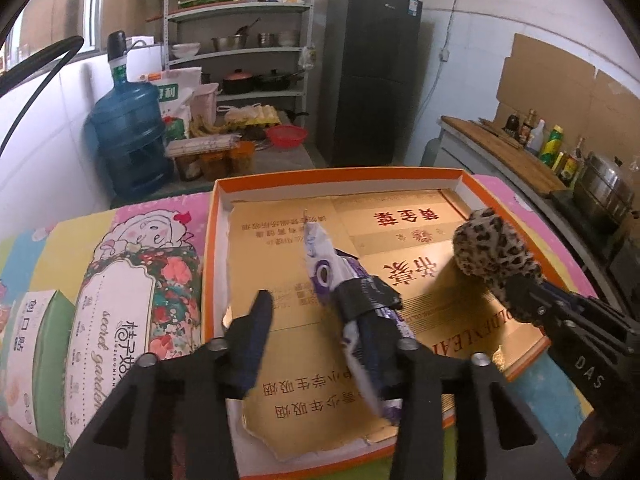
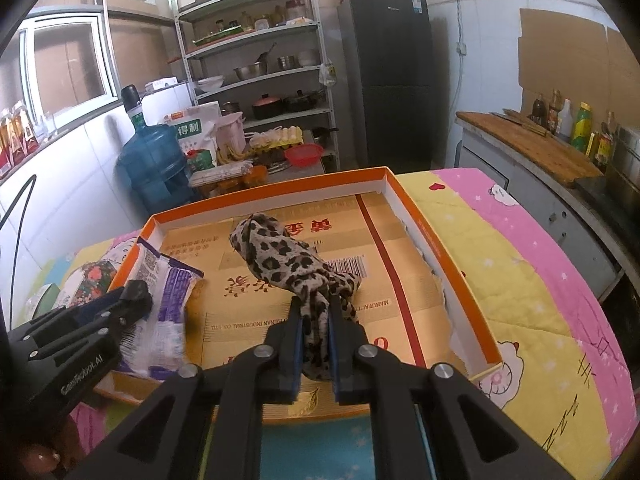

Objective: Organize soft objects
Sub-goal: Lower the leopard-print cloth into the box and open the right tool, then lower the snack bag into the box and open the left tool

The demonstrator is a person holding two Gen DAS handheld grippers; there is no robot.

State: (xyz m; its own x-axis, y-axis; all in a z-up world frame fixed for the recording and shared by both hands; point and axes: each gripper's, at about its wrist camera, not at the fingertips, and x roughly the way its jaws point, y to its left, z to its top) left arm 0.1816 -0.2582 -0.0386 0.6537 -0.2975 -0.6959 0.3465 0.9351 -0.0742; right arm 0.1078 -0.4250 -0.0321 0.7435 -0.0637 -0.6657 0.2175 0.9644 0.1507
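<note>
Left claw (image 1: 320, 300): jaws stand apart, and the purple-and-white soft packet (image 1: 324, 264) lies between them, leaning on the right finger; no pad presses it, so I judge it released into the box.
Right claw (image 2: 314, 320): narrow, clamped on the leopard-print cloth (image 2: 280, 256), whose free end droops forward onto the cardboard.
Why held so: both claws tilt down over the box, apparently to set each soft thing inside it, side by side.
Orange-rimmed box (image 2: 440, 240): shallow and open-topped, lined with flattened gold cardboard (image 1: 276, 248); packet at its left, cloth near the middle.
Desk (image 2: 520, 280): covered with a pink and yellow cartoon cloth; the box rests on it.
Flowered pack (image 1: 132, 292): outside the box, left of it, not yet sorted.
</note>
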